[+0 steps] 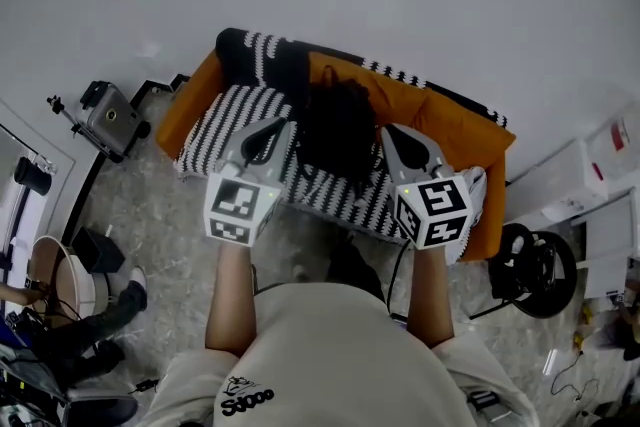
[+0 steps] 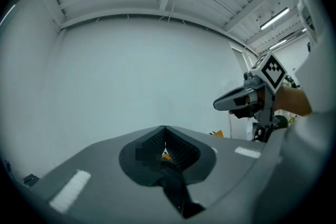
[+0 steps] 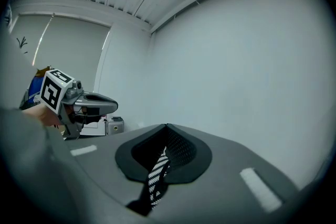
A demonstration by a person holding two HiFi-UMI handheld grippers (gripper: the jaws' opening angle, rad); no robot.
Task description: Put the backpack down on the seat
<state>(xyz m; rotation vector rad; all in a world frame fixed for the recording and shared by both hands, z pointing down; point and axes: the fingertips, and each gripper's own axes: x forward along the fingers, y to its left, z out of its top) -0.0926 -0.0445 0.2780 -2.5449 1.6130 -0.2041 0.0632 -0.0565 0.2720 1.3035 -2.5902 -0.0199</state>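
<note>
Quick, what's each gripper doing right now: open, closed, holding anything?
Left gripper: closed on a dark strap of the backpack.
Right gripper: closed on a black-and-white patterned strap.

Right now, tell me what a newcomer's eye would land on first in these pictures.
A black backpack hangs in the middle of the head view. The left gripper is shut on a black strap and the right gripper on a striped strap. Under it stands an orange sofa with a black-and-white striped cover on its seat.
</note>
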